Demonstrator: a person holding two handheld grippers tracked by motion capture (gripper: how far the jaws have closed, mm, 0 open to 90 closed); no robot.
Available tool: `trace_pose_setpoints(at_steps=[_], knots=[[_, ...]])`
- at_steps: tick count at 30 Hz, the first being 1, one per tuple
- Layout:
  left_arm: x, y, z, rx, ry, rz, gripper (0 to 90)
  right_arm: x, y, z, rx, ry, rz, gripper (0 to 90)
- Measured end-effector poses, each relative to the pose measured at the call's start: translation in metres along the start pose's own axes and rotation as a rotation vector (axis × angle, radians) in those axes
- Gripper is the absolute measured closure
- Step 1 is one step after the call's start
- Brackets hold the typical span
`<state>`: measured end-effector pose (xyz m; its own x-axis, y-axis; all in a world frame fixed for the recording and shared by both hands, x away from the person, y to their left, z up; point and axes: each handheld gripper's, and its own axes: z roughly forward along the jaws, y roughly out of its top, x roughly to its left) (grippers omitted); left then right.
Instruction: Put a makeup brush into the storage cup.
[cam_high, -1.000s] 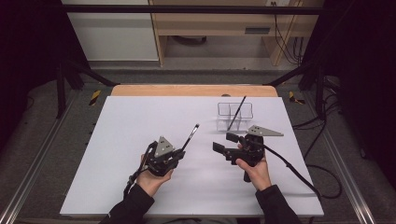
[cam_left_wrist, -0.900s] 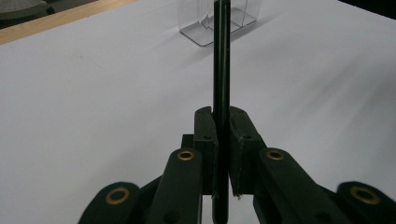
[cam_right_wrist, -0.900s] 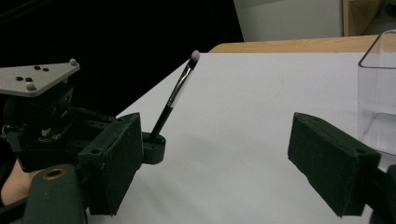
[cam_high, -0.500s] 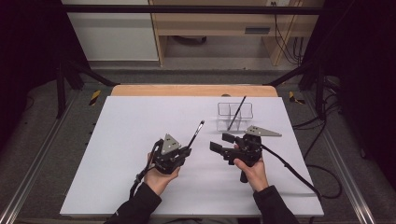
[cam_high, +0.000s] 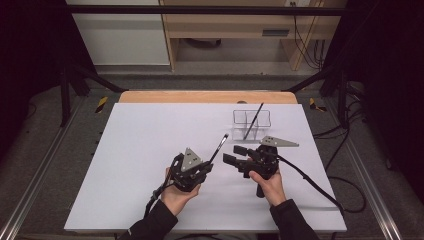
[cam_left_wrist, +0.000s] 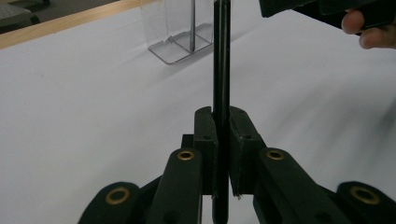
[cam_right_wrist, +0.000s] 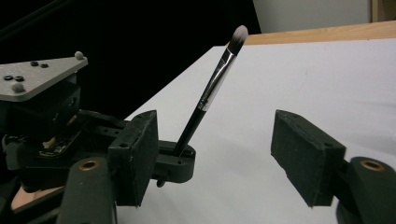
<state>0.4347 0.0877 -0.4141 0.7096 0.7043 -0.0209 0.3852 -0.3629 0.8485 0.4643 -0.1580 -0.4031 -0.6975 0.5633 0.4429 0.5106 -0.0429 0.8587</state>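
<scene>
high view / brush: a makeup brush (cam_high: 218, 148) is clamped by the left gripper (cam_high: 202, 168), near the table's middle, handle end in the jaws, bristle tip raised toward far right.
high view / long axis: the brush is slanted from near-left to far-right, tip aimed at the clear acrylic holder (cam_high: 251, 123) standing far right on the white table (cam_high: 125, 150).
high view / holder contents: a second dark brush (cam_high: 254, 120) is seen leaning in the holder.
high view / right gripper: the right gripper (cam_high: 234, 154) is held just right of the brush tip, jaws facing left toward it, apart from it.
high view / nearer hand: the right hand's gripper is judged nearer to the holder; the free tip lies between the two grippers.

left gripper view / grip: the black handle (cam_left_wrist: 220, 93) is pinched upright between both pads, jaws closed tight on it.
left gripper view / extra: the holder (cam_left_wrist: 180, 32) is seen straight beyond the handle, so the brush axis lines up with it; a fingertip of the right hand (cam_left_wrist: 371, 30) is at top right.

right gripper view / jaws: they stand apart with nothing between the pads; they have just been closing.
right gripper view / extra: the pale bristle tip and silver ferrule (cam_right_wrist: 219, 70) are made out here, tilted up and right from the left gripper (cam_right_wrist: 175, 161).
</scene>
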Motion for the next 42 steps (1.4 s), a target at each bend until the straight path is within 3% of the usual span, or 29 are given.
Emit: trace_pose_setpoints(at_steps=[13,29,42], knots=[[-0.015,-0.001,0.002,0.002,-0.027,0.019,83.0,0.0,-0.003,0.004,0.023,0.036,0.004,49.8],[-0.024,-0.002,0.004,0.008,-0.045,0.043,83.0,-0.001,-0.003,0.003,0.06,0.066,0.017,73.0],[-0.026,-0.003,0.005,0.013,-0.05,0.049,83.0,-0.001,-0.003,0.002,0.067,0.096,0.024,78.6]])
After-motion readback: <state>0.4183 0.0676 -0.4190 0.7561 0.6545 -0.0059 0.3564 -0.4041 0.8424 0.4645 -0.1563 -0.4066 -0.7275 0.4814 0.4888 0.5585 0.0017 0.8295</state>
